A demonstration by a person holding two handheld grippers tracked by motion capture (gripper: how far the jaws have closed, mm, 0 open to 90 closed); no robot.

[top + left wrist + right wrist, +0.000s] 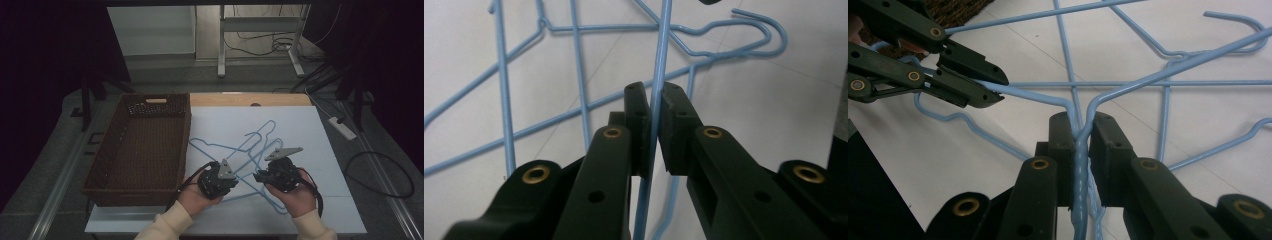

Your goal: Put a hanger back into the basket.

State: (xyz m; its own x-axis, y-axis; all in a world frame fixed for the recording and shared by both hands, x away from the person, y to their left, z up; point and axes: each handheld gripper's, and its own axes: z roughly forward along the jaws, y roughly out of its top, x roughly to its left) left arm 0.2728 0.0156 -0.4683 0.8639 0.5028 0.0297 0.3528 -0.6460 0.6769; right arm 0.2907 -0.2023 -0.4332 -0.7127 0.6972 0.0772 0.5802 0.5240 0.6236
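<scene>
- White sheeting covers our desk [320, 150], with a wicker basket [137, 150] at left.
- We pinch one blue hanger [235, 155] from the tangled pile beside it: left gripper [655, 107] fingers clamp its wire, right gripper [1082, 130] fingers its twisted neck.
- Next we judge it needs lifting free toward the basket.

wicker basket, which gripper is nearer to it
Left. The left gripper sits just off the wicker basket at its near right corner, shut on a blue wire hanger. The right gripper is farther right across the white sheet, clamping a hanger's twisted neck.
</scene>
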